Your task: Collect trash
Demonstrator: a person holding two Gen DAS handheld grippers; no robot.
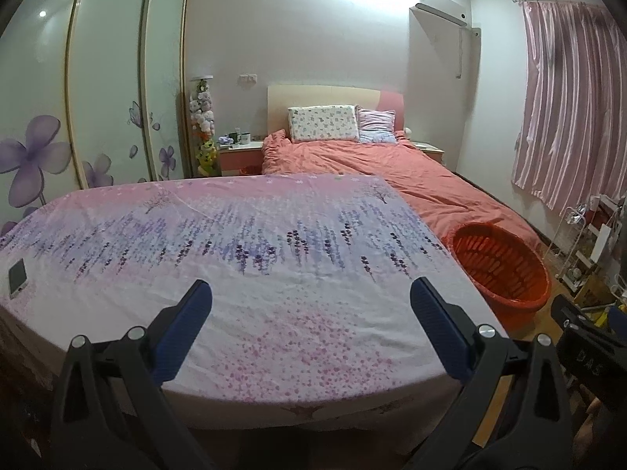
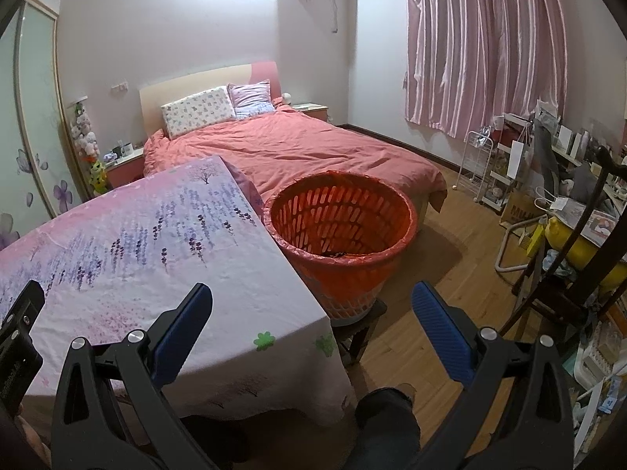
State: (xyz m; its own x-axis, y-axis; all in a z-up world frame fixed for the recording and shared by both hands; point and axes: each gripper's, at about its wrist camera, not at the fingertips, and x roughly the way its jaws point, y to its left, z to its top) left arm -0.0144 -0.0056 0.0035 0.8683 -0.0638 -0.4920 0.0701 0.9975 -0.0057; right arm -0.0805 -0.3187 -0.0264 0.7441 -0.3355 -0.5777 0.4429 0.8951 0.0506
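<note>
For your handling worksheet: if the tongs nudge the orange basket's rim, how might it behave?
The orange basket is slotted plastic and looks nearly empty, so probably light. It seems perched on a small dark stool, so a rim push might tip it rather than slide it.

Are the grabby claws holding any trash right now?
No. The left gripper and the right gripper are both open with nothing between their fingers.
</note>
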